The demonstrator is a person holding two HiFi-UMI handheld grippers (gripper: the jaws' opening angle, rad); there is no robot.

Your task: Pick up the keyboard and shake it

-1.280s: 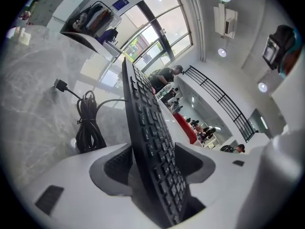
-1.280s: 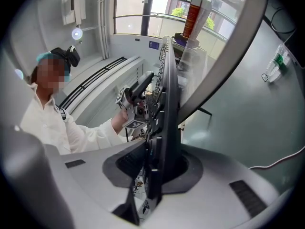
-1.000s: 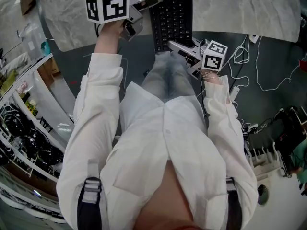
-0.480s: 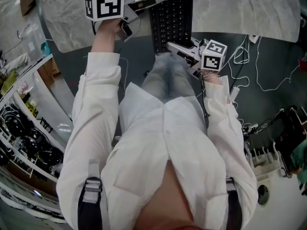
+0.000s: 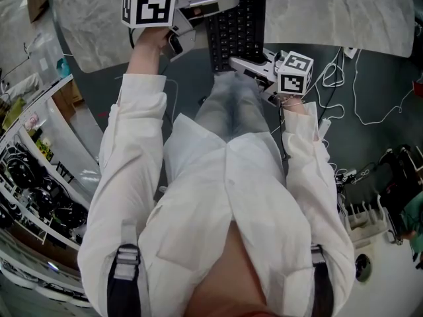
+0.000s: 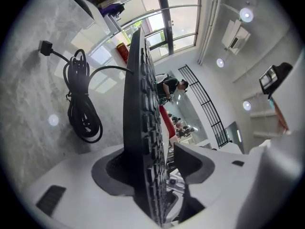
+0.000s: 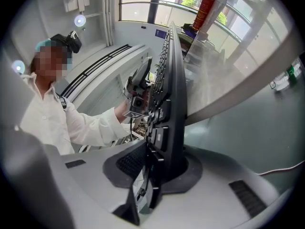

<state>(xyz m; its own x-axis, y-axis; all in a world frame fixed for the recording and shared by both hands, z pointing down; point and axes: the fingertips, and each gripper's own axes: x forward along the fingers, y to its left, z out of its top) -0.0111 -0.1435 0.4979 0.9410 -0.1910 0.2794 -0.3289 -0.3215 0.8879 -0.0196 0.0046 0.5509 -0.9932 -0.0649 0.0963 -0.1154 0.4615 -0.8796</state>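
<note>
Pale marble table (image 5: 330, 12) beside dark floor (image 5: 370, 134)

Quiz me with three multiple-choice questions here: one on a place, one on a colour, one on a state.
1. Where does the coiled cable lie? A) on the marbled tabletop B) on the floor C) over the person's arm
2. What colour is the keyboard? A) white B) black C) red
3. How are the left gripper and right gripper? A) both open B) only the left shut C) both shut on the keyboard
Answers: 1 A, the left gripper view shows it on the marbled surface; 2 B, keys and frame are black; 3 C, each gripper view shows pads pressing the keyboard.
</note>
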